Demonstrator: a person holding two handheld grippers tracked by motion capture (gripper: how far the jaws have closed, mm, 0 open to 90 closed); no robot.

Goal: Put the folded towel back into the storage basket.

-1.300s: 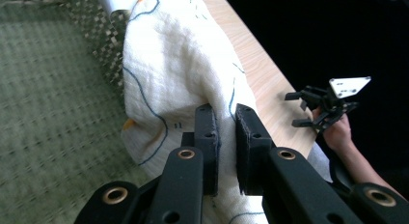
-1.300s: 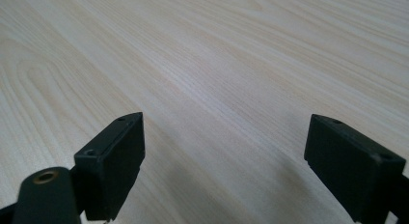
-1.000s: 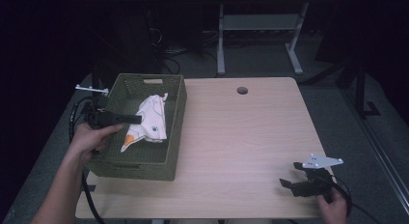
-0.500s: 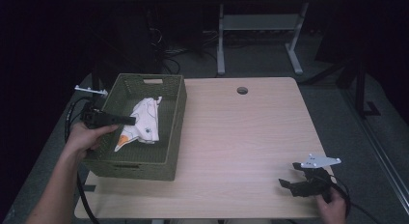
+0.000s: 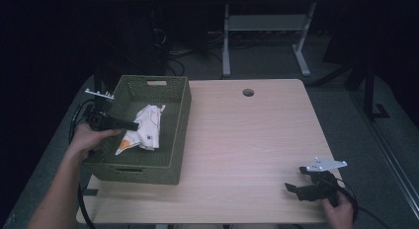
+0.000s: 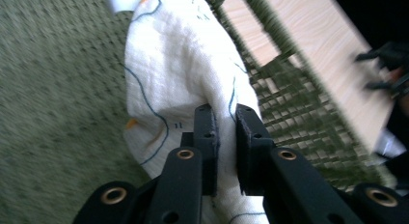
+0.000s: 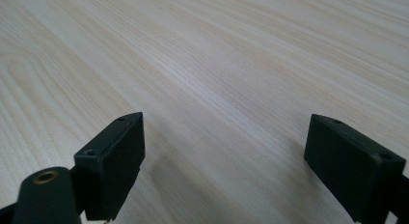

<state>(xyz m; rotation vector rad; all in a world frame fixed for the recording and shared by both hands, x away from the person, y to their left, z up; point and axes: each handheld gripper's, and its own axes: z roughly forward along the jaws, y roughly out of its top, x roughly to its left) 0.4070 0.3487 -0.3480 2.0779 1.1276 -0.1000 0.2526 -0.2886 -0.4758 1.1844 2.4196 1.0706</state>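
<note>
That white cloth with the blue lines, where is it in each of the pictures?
High view: the white cloth lies inside the green basket, left of centre.
Left gripper view: the cloth fills the centre, pinched between the left gripper fingers.
Right gripper view: bare wooden table.
Shared landmark: the basket's woven wall.

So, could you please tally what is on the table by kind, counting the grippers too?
Green woven basket: 1
White crumpled cloth with blue lines: 1
Black two-jaw grippers, left gripper and right gripper: 2
Total: 4
</note>
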